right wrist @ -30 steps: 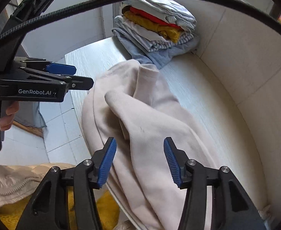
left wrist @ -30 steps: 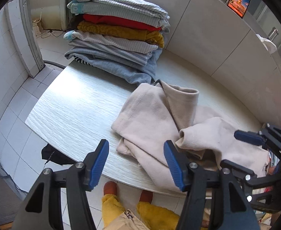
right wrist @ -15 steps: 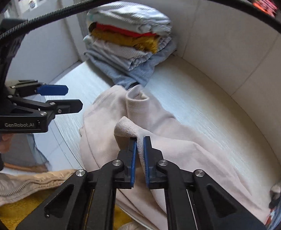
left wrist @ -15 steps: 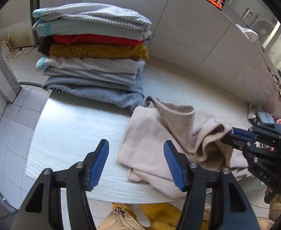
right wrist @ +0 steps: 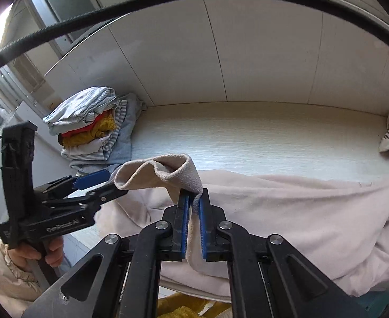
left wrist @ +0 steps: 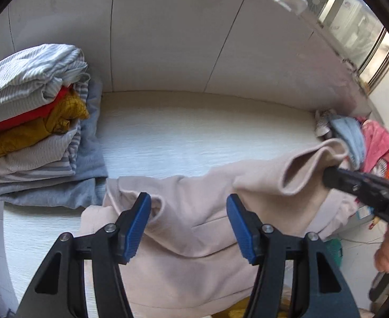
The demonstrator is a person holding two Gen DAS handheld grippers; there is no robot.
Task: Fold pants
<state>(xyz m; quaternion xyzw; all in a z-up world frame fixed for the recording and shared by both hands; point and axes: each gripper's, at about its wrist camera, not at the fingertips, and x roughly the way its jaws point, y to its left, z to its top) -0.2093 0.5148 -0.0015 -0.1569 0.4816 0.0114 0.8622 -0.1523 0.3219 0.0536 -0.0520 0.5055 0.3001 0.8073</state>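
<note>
The beige pants [right wrist: 287, 212] lay spread across the near edge of the table [right wrist: 247, 137]. The right gripper [right wrist: 193, 206] had its fingers pinched shut on a raised cuff. The left gripper [left wrist: 187, 222] hung over the pants at nine o'clock of the cuff, fingers apart, gripping nothing.

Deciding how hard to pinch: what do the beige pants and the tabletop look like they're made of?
Beige pants: soft knit, probably fleece or sweatshirt cotton; matte, with a fuzzy inner face showing at the cuff held by the right tool. Tabletop: hard board, seemingly laminate; pale printed woodgrain, slight sheen.
</note>
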